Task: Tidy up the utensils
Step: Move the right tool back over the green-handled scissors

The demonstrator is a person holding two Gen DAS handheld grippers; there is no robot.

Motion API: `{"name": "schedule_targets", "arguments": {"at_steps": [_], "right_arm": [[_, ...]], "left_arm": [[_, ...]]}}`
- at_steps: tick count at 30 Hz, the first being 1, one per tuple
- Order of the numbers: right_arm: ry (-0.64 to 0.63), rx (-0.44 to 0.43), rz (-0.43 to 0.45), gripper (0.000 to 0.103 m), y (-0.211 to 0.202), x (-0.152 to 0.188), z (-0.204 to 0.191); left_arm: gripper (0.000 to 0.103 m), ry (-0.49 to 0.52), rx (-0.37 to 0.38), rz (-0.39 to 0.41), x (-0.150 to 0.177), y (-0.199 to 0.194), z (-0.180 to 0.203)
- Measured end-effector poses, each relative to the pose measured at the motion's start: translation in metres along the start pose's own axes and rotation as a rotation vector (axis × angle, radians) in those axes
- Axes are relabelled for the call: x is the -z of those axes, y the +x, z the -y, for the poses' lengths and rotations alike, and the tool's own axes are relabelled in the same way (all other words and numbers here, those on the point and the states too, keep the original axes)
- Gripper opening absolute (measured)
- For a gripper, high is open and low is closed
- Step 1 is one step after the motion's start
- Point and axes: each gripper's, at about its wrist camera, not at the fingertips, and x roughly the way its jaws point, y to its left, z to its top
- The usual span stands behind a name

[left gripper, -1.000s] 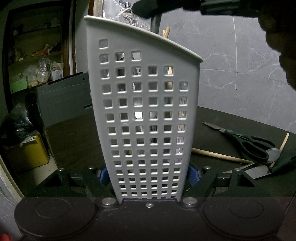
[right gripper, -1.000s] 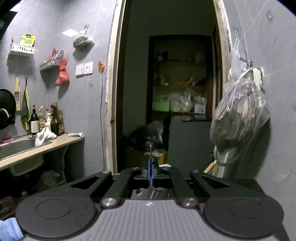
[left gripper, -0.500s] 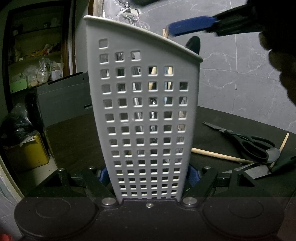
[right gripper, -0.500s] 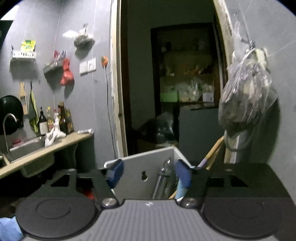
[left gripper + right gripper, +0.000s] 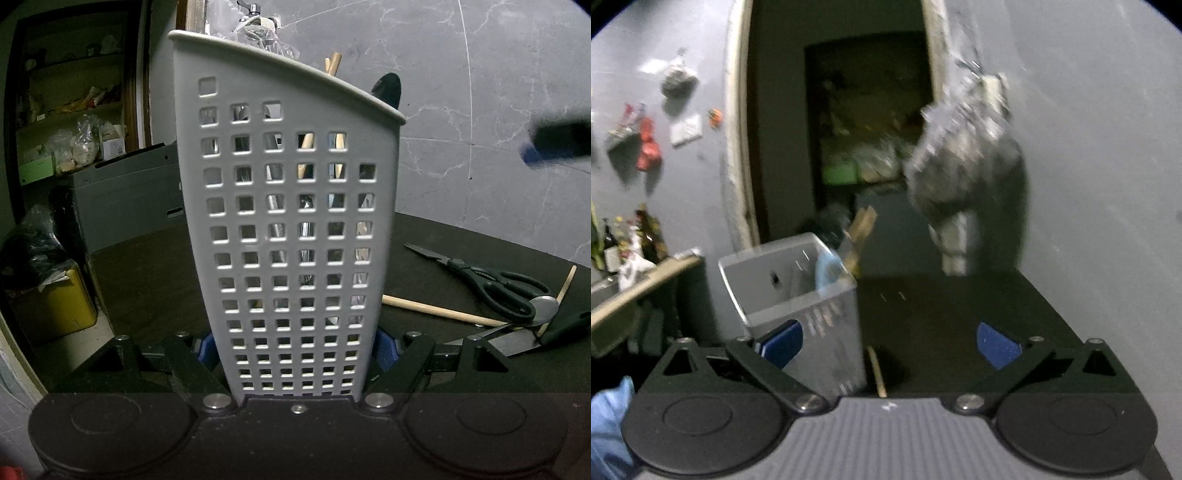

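My left gripper (image 5: 295,345) is shut on the foot of a tall grey perforated utensil holder (image 5: 291,229), its blue pads pressing both sides. Wooden sticks (image 5: 332,62) and a black handle (image 5: 387,90) stick out of the holder's top. On the dark table to the right lie black scissors (image 5: 491,280), a wooden chopstick (image 5: 436,308), a spoon (image 5: 543,304) and a knife (image 5: 517,339). My right gripper (image 5: 890,341) is beside the holder (image 5: 798,291), on its right and level with its upper part. Its jaws are opening wide and hold nothing. One of its fingers (image 5: 554,144) shows blurred in the left wrist view.
A full plastic bag (image 5: 964,162) hangs on the grey wall behind the table. Past the table's left edge are a grey box (image 5: 129,199), a yellow box (image 5: 51,299) and an open doorway to shelves. A counter (image 5: 639,273) with bottles runs at far left.
My right gripper was shut on a dark-handled utensil above the holder. It opened, the utensil now stands in the holder, and the gripper swung away right and lower. The left gripper stayed still.
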Motion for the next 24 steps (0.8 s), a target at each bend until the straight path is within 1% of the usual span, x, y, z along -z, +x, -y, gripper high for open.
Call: {"name": "schedule_targets", "arguments": {"at_steps": [5,7,11,14,16,20,24], "right_arm": [[0.053,0.085,-0.109,0.103,-0.024,0.037,0.008],[0.089,0.104,-0.155,0.103,-0.037,0.054,0.009],[0.181,0.124,-0.203,0.103,-0.051,0.081,0.016],[0.227,0.14,-0.208,0.103,-0.051,0.095,0.019],[0.247,0.134,-0.201,0.103,-0.048,0.099,0.02],[0.305,0.129,-0.159,0.103,-0.042,0.099,0.025],[0.356,0.103,-0.136,0.103,-0.031,0.097,0.03]], "left_arm": [[0.079,0.003,-0.002,-0.001,0.0,0.0,0.001],[0.079,0.005,-0.002,-0.002,0.0,0.0,0.001],[0.079,0.005,-0.001,-0.002,0.001,0.001,0.0],[0.079,0.006,-0.001,-0.002,0.001,0.0,0.0],[0.079,0.004,-0.001,-0.001,0.001,0.001,0.0],[0.079,0.002,0.0,0.0,0.001,0.0,0.0],[0.079,0.001,0.001,0.0,0.001,0.0,-0.001]]}}
